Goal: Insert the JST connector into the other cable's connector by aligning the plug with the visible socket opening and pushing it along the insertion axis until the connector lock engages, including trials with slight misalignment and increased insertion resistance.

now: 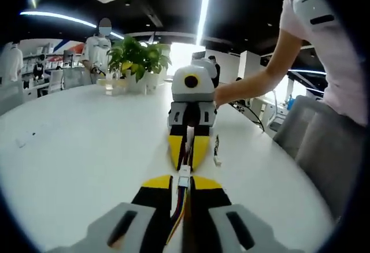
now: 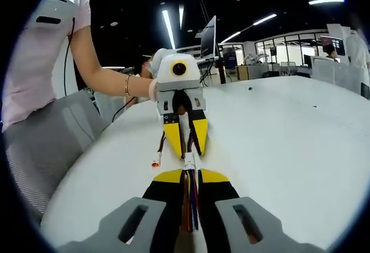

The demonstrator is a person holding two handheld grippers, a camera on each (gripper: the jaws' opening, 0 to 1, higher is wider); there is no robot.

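While the two tongs face tip to tip above the white table (image 1: pixel 75 149), the left gripper (image 1: pixel 183 182) clamps one cable (image 1: pixel 180 204) and the right gripper (image 2: pixel 189 175) clamps the other cable (image 2: pixel 189 201); the white connectors (image 1: pixel 184 172) meet between their tips.

Bright ceiling strips (image 1: pixel 203 4), fisheye-warped edges
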